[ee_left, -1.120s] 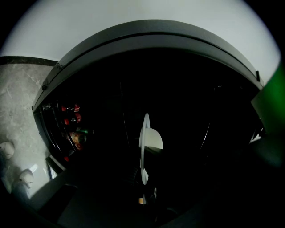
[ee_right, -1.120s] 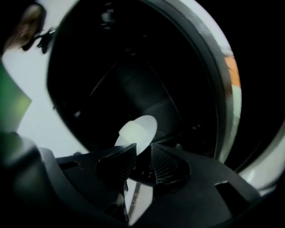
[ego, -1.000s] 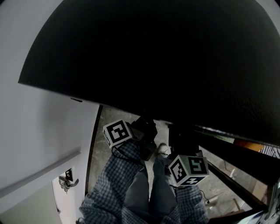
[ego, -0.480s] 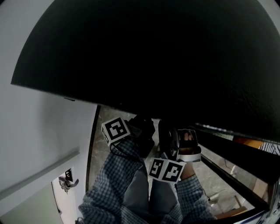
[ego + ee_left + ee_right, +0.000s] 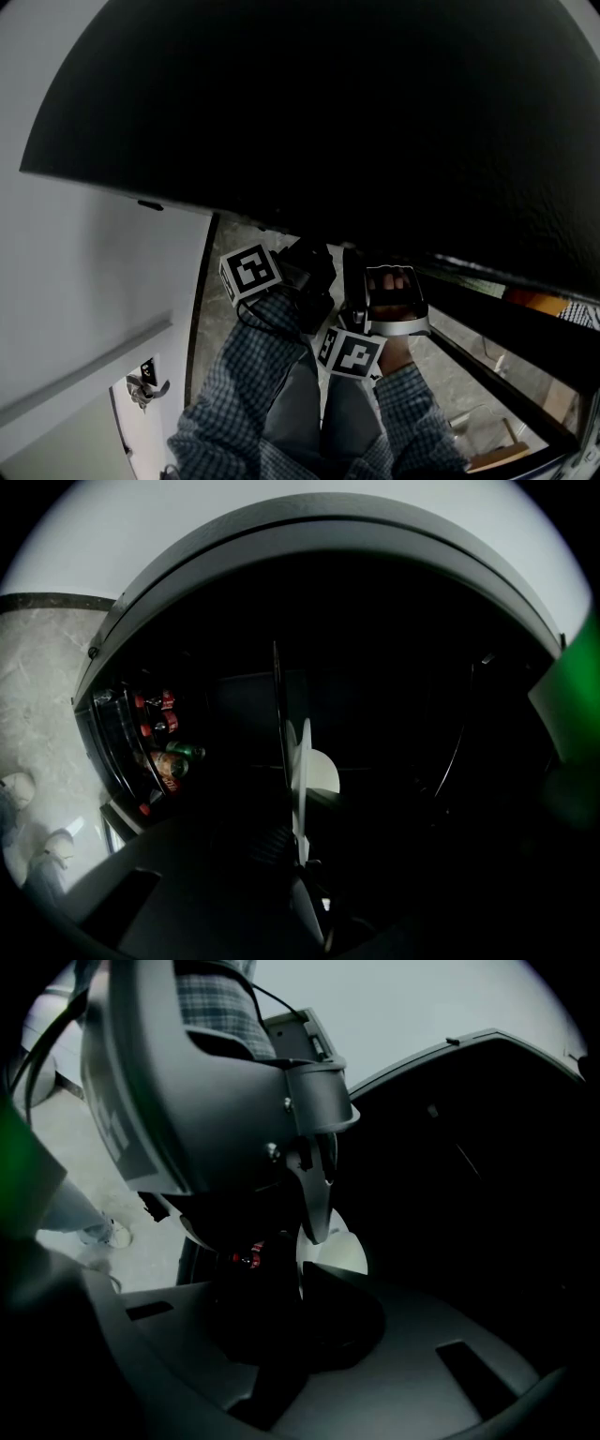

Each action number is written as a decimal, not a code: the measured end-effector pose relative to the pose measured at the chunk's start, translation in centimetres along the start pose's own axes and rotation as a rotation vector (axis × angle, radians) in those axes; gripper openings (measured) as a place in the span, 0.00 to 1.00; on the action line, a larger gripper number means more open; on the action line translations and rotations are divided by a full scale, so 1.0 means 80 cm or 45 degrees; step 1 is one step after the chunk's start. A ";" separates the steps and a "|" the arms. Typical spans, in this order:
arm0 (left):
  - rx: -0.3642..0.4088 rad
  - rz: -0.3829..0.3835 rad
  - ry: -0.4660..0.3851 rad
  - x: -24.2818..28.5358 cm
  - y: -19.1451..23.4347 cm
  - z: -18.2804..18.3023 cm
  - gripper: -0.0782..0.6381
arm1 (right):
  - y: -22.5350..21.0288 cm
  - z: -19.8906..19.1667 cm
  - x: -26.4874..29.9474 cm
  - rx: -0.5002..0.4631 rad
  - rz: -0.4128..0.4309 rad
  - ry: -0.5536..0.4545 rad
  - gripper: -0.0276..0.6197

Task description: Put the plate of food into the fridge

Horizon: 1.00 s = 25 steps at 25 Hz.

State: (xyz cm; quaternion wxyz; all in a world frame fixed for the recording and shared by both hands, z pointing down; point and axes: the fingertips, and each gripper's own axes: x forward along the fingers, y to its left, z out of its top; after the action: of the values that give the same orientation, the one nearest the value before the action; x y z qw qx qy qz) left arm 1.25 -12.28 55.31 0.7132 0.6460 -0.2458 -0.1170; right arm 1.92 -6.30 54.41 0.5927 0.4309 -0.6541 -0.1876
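Left claw, right claw, both clamped

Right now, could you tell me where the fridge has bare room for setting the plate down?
The door rack left of the plate is crowded with bottles and cans. The cavity right of the plate shows nothing, but it is too dark to confirm a bare shelf.

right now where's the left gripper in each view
Head view: the left gripper sits just below centre, its marker cube on its left.
Left gripper view: only its own jaws show, low in the middle.
Right gripper view: it fills the upper left, one pale finger pointing down.
Shared landmark: the floor, at the left in both gripper views.
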 end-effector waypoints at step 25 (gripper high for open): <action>0.000 -0.043 0.075 -0.033 -0.012 -0.007 0.15 | -0.022 0.000 0.033 0.104 -0.003 0.074 0.08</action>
State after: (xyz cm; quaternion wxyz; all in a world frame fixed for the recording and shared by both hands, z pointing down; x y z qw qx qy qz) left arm -0.53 -10.64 53.83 0.7179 0.6533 -0.2138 -0.1101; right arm 2.73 -9.33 54.73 0.5932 0.4608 -0.6431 -0.1489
